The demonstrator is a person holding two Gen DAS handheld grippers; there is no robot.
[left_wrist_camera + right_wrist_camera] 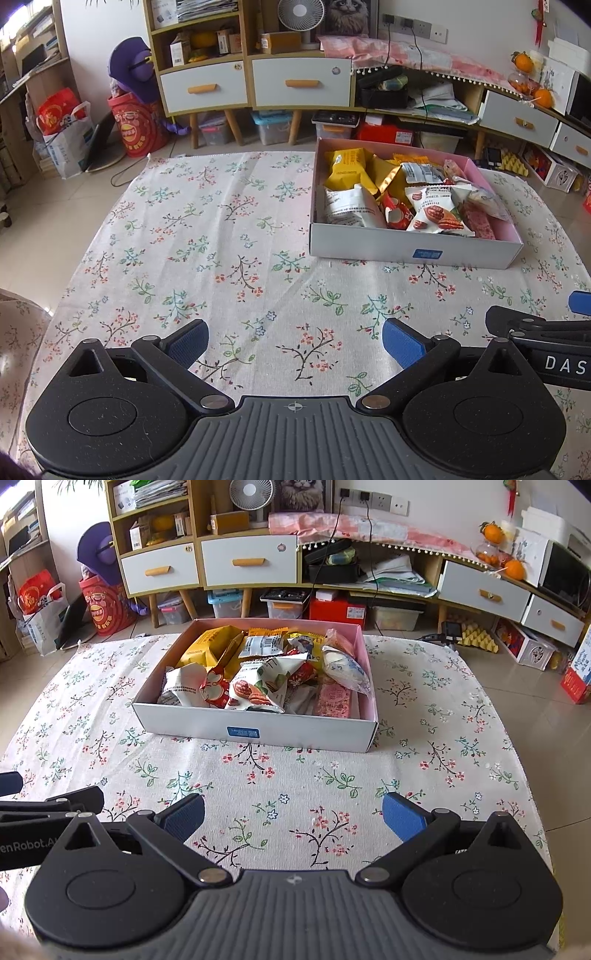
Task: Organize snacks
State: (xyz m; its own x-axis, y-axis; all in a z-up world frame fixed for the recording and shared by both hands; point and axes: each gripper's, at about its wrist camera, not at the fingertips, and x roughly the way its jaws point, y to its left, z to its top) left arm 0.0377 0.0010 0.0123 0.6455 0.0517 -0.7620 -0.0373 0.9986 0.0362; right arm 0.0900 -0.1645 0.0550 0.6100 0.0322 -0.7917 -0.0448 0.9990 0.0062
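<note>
A white cardboard box point(369, 243) point(184, 725) with a pink inside stands on the floral tablecloth, full of snack packets. Among them are a yellow packet point(347, 166) point(208, 648), a white pecan packet point(436, 212) point(258, 688) and a pink bar point(480, 223) point(334, 699). My left gripper point(293, 343) is open and empty, low over the cloth, near and left of the box. My right gripper point(293, 819) is open and empty, in front of the box. Each gripper shows at the other view's edge.
The table point(184, 229) is covered by a floral cloth. Beyond its far edge are shelves with white drawers point(303, 86), storage bins and a red bucket point(138, 125) on the tiled floor. The table's right edge point(532, 775) drops to the floor.
</note>
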